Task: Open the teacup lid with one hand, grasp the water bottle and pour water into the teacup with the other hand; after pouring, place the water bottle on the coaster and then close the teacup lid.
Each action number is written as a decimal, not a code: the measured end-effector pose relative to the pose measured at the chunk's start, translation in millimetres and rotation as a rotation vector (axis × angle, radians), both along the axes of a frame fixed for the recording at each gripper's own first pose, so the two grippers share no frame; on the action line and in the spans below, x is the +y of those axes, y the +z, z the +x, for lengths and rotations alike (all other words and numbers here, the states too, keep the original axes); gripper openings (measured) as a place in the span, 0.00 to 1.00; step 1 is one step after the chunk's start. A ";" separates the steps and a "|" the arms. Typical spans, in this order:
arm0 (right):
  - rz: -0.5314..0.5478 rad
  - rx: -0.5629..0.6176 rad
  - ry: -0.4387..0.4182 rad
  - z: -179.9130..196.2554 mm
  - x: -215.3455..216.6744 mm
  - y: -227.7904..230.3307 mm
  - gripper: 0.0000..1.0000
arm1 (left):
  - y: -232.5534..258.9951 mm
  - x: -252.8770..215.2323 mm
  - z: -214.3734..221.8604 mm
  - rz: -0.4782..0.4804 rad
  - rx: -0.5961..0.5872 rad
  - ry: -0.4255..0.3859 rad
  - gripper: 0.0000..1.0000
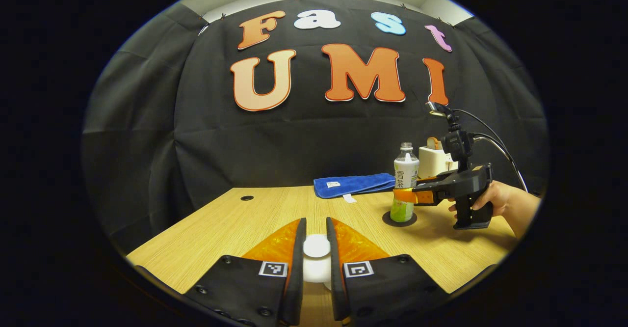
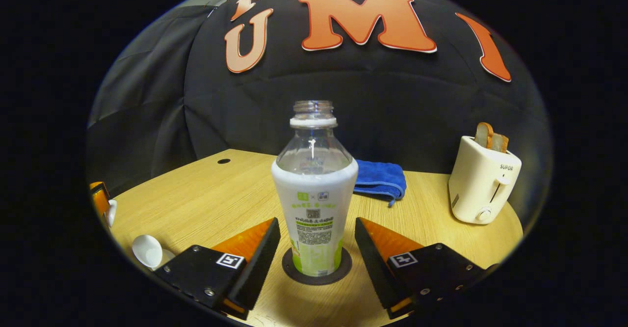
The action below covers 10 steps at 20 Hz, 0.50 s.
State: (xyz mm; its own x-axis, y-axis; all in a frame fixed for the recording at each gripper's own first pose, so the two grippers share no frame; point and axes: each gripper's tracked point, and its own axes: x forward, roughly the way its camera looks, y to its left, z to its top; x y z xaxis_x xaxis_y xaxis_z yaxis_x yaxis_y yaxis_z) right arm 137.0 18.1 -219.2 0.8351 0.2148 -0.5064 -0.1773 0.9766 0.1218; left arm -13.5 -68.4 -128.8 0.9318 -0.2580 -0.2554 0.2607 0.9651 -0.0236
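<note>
Left gripper (image 1: 316, 248), seen at the bottom of the left gripper view, has its two fingers (image 1: 297, 263) closed on a white knob-shaped lid (image 1: 316, 246), one finger pressing each side; more white shows just below the lid between the fingers, and whether this is the cup cannot be told. Right gripper (image 2: 316, 246), seen at the bottom of the right gripper view, stands spread apart with a finger on either side of the bottle (image 2: 314, 194) and a clear gap on both sides, so neither finger touches it. Bottle: upright, uncapped, clear above a white and green label, standing on a dark round coaster (image 2: 316, 270) on the wooden table (image 2: 206, 194). In the left gripper view the same bottle (image 1: 405, 184) stands on the coaster (image 1: 400, 219) toward the right of the table (image 1: 221, 224), with the right gripper (image 1: 405, 197) level with its lower half and a hand (image 1: 495, 199) holding the grip. Behind the bottle lies a folded blue cloth (image 2: 380, 179); a white toaster (image 2: 483, 182) with bread in its slots stands at the right rear. At the left edge of the right gripper view a white rounded object (image 2: 147, 251) rests on the table near the left gripper's tip (image 2: 100, 197); its identity cannot be told
</note>
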 end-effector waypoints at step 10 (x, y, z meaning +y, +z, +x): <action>0.047 -0.088 -0.076 -31.2 -33.5 40.9 0.98 | -25.7 -43.8 4.1 -0.052 0.057 -0.073 0.28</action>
State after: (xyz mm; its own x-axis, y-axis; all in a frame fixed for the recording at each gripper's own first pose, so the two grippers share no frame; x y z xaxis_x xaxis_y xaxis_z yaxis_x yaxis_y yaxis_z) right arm 105.9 -15.4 -178.3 0.8907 0.1709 -0.4212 -0.1151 0.9812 0.1548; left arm -9.5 -112.2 -154.5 0.8942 -0.3390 -0.2922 0.3270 0.9407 -0.0906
